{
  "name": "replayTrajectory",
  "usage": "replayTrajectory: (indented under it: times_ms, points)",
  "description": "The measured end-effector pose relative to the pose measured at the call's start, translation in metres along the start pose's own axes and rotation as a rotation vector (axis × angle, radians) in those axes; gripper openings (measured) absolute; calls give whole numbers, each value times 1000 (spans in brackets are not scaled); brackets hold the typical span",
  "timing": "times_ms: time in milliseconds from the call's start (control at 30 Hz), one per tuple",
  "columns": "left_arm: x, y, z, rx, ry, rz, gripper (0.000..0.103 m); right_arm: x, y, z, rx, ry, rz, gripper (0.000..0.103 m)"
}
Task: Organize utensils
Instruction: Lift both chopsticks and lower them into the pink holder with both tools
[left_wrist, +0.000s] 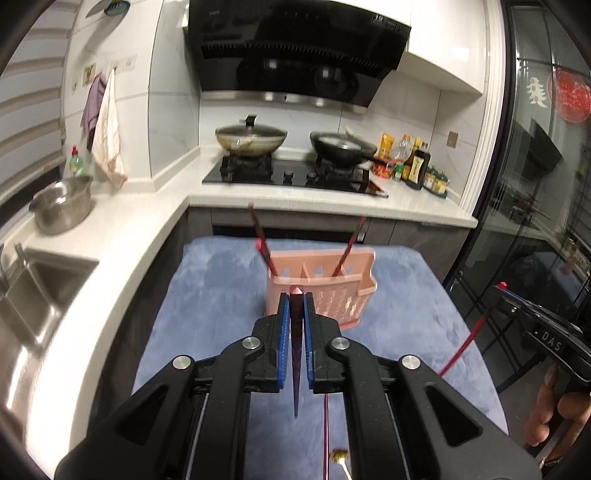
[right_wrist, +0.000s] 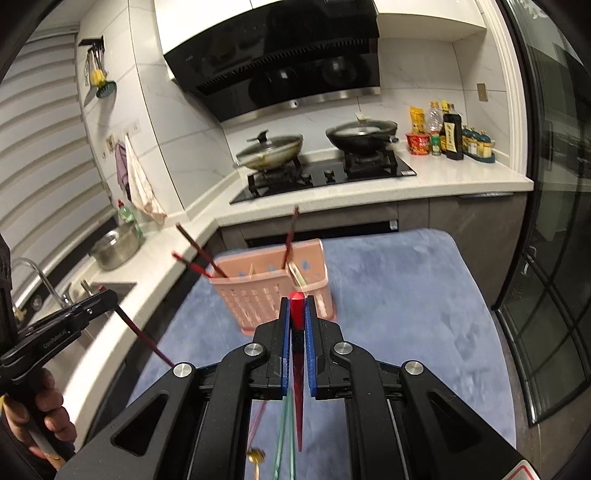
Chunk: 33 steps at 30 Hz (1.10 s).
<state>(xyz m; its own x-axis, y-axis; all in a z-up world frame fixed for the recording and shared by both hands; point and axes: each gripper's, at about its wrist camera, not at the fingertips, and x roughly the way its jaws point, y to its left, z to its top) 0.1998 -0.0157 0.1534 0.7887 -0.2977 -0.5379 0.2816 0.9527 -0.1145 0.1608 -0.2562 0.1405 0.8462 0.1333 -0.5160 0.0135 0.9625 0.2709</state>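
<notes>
A pink slotted utensil caddy (left_wrist: 332, 299) (right_wrist: 255, 295) stands on the blue mat (left_wrist: 221, 295). Two dark red chopsticks (left_wrist: 260, 240) lean out of its left and middle compartments, and a gold spoon (right_wrist: 297, 277) sits in the right one. My left gripper (left_wrist: 294, 299) is shut on a dark red chopstick (left_wrist: 296, 369), held above the mat just short of the caddy. My right gripper (right_wrist: 297, 301) is shut on a red chopstick (right_wrist: 298, 387) near the caddy's right end. Each gripper shows in the other's view, the right gripper (left_wrist: 517, 306) and the left gripper (right_wrist: 109, 295), with chopsticks hanging down.
On the near mat lie green chopsticks (right_wrist: 284, 435), a pinkish chopstick (left_wrist: 326, 424) and a gold spoon (left_wrist: 340, 454). A counter with a sink (left_wrist: 33, 295) and a steel pot (left_wrist: 62, 206) runs along the left. The hob with two pans (left_wrist: 251, 138) is behind, and a glass door (right_wrist: 546, 295) is on the right.
</notes>
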Motion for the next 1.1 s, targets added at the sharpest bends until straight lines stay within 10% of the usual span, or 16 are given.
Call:
replayTrajectory:
  times_ms: [533, 1100]
  points:
    - [18, -6, 124, 10, -246, -2, 7, 44, 23, 127, -17, -205, 79, 8]
    - [105, 8, 105, -19, -150, 19, 7, 147, 15, 106, 5, -60, 62, 8]
